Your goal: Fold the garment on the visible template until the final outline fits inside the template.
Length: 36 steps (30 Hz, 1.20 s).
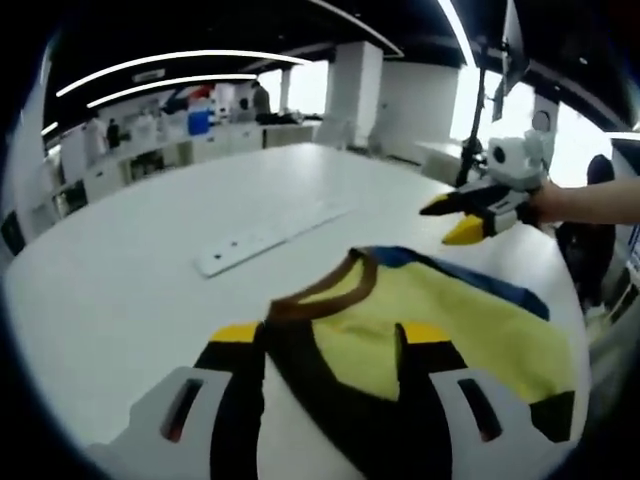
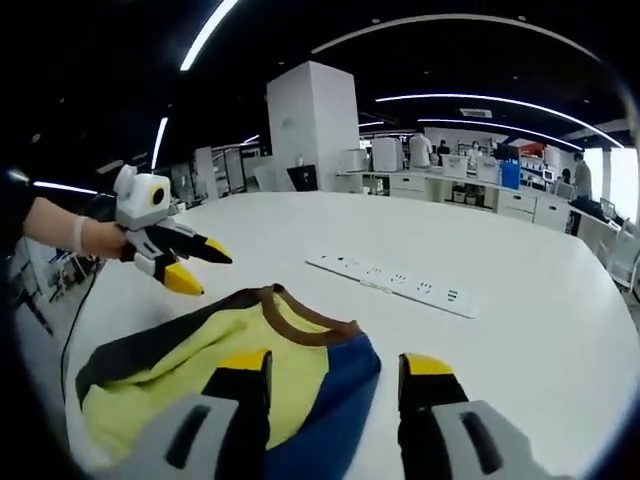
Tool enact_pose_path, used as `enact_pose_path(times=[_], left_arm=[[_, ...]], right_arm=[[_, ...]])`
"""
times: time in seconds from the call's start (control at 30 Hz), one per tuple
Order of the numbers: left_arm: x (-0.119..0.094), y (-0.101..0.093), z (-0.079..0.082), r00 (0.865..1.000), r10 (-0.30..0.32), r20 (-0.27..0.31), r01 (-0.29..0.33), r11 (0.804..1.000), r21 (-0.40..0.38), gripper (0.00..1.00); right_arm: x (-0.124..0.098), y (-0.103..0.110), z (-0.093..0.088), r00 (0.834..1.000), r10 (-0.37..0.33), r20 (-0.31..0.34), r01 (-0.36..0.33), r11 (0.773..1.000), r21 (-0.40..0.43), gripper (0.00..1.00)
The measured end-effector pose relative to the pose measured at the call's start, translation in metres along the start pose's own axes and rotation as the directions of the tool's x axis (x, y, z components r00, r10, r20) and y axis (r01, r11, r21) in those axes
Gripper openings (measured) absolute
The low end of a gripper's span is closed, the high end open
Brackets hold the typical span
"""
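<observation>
Currently both of my grippers stand over the garment (image 1: 440,320) with nothing held, which I read as a pause between folds or before one. The left gripper (image 1: 330,345) has its jaws parted, their yellow tips poised over the near edge of the cloth by the brown collar band; I cannot tell whether they touch the fabric. The right gripper (image 2: 335,375) is likewise spread, one jaw above the yellow and blue cloth and the other above the bare table (image 2: 520,250) just beside the hem. In the left gripper view the right gripper hangs in the air beyond the far edge of the garment, jaws apart and empty, held by a person's hand (image 1: 560,203). The garment lies bunched rather than flat on the white table, near its edge: a soft knit top with a pale yellow body, a blue panel along one side, dark brown trim and a ribbed brown neckline (image 2: 300,315). It drapes in loose folds, so I judge it will slide and crumple easily if pulled from one corner. I cannot make out any template outline beneath or around it. A white power strip (image 2: 395,280) lies flat on the table well beyond the garment, long, rigid and glossy. The tabletop is smooth, matte white and rounded at its edge.
</observation>
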State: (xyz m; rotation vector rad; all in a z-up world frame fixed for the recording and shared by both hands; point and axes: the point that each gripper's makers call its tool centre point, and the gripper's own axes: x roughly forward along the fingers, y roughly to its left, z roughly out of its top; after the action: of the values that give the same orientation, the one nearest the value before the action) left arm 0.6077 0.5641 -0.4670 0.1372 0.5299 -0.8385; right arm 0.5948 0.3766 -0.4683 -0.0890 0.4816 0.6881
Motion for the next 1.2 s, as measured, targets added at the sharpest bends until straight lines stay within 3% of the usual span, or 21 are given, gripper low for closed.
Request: enact_pose_path(times=[0.13,0.2,0.4,0.53,0.8,1.0,1.2], left_arm=[[-0.012,-0.008,-0.002,1.000,-0.015,0.005,0.015,1.000,-0.004,0.53],[-0.019,-0.018,-0.004,1.000,-0.019,0.005,0.019,1.000,-0.006,0.55],[-0.035,-0.019,-0.007,0.999,-0.039,0.002,0.039,0.999,-0.003,0.66],[-0.050,-0.031,-0.007,0.999,-0.050,0.002,0.050,0.999,-0.005,0.72],[-0.077,-0.046,-0.007,0.998,-0.056,0.011,0.056,0.998,-0.014,0.80],[-0.095,-0.066,-0.021,0.998,-0.066,0.007,0.066,0.998,-0.024,0.85],[-0.110,-0.074,-0.031,0.998,-0.054,0.016,0.054,0.997,-0.046,0.88]], right_arm=[[-0.005,0.004,0.000,1.000,0.016,-0.002,-0.016,1.000,-0.008,0.52],[-0.012,0.011,-0.003,1.000,0.029,-0.010,-0.029,0.999,-0.015,0.56],[-0.032,0.028,-0.011,0.997,0.069,-0.036,-0.071,0.996,-0.047,0.69],[-0.050,0.037,-0.014,0.995,0.092,-0.046,-0.094,0.994,-0.048,0.75],[-0.078,0.053,-0.027,0.993,0.102,-0.060,-0.105,0.993,-0.056,0.79],[-0.098,0.059,-0.039,0.993,0.102,-0.063,-0.105,0.993,-0.054,0.79],[-0.117,0.073,-0.055,0.990,0.105,-0.091,-0.112,0.992,-0.065,0.81]])
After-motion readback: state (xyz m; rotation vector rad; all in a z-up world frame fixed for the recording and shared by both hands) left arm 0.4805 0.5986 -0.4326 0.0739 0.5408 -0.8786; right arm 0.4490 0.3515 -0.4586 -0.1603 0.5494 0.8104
